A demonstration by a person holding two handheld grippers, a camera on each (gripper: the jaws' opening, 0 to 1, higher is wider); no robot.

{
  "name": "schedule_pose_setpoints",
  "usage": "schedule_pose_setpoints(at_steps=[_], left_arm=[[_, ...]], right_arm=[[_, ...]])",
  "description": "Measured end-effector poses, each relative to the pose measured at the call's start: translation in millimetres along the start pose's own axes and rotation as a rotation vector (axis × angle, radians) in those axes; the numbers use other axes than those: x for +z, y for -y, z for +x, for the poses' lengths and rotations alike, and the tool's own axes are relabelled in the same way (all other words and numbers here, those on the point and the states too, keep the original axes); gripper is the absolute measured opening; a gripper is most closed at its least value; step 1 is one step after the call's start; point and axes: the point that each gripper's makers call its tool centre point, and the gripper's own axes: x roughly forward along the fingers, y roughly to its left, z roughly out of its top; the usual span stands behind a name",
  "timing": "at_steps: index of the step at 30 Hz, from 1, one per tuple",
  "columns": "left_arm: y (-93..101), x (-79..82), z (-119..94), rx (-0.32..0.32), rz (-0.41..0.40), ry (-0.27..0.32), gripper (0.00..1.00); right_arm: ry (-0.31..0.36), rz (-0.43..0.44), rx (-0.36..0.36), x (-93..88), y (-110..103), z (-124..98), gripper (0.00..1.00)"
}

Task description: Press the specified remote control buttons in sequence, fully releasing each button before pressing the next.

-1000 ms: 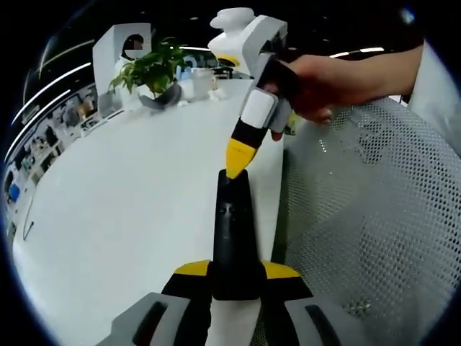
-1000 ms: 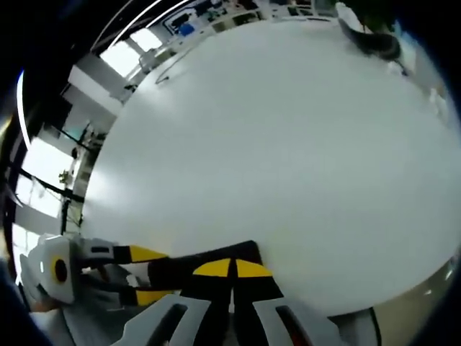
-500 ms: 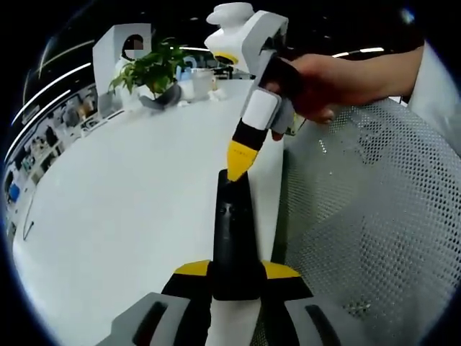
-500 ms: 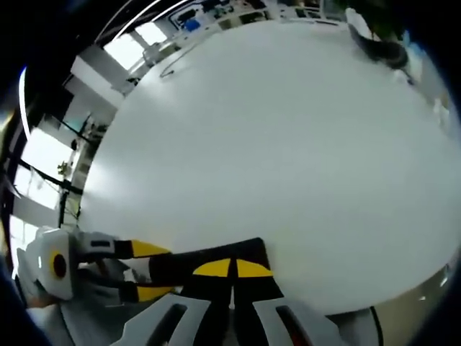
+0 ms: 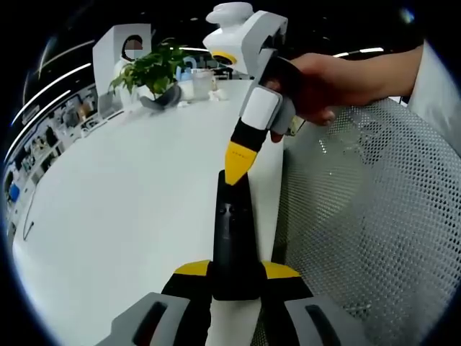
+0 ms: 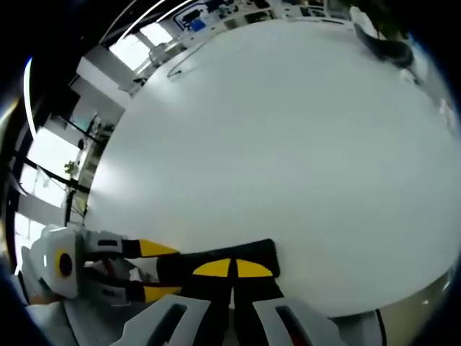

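Table: white table [image 5: 122, 202], potted plant [image 5: 153, 71] at its far edge
Remote: black remote control [image 5: 233, 238] above the table's near edge
Left gripper [image 5: 234, 272]: jaws clamped on the remote's near end
Right gripper [image 5: 238, 167]: jaws closed together, holding nothing, yellow tips touching the remote's far end

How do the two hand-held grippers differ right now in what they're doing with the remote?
The left hand-held gripper is clamped on the sides of the black remote, holding it over the white table; the right hand-held gripper holds nothing. The left one's jaws are apart around the remote; the right one's are shut together, tip at the remote's far end. Both have yellow-tipped black jaws.
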Motion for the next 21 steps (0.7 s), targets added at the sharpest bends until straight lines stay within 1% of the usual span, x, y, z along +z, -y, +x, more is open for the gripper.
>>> schedule_pose_setpoints(at_steps=[2, 8, 12, 17, 21], left_arm=[[0.1, 0.0, -0.2, 0.000, 0.000, 0.000, 0.25], [0.1, 0.0, -0.1, 0.000, -0.001, 0.001, 0.25], [0.1, -0.1, 0.1, 0.000, 0.000, 0.000, 0.25], [-0.1, 0.2, 0.2, -0.001, 0.000, 0.001, 0.25], [-0.1, 0.4, 0.4, -0.003, 0.001, 0.001, 0.25]], right_arm=[[-0.013, -0.005, -0.011, -2.3, 2.5, 2.6, 0.00], [-0.004, -0.016, -0.016, -1.1, 2.3, 1.6, 0.00], [0.001, -0.012, -0.008, -1.0, 2.8, 1.8, 0.00], [0.010, -0.065, -0.018, -1.3, 1.7, 2.6, 0.00], [0.010, -0.063, -0.021, -1.0, 2.6, 2.0, 0.00]])
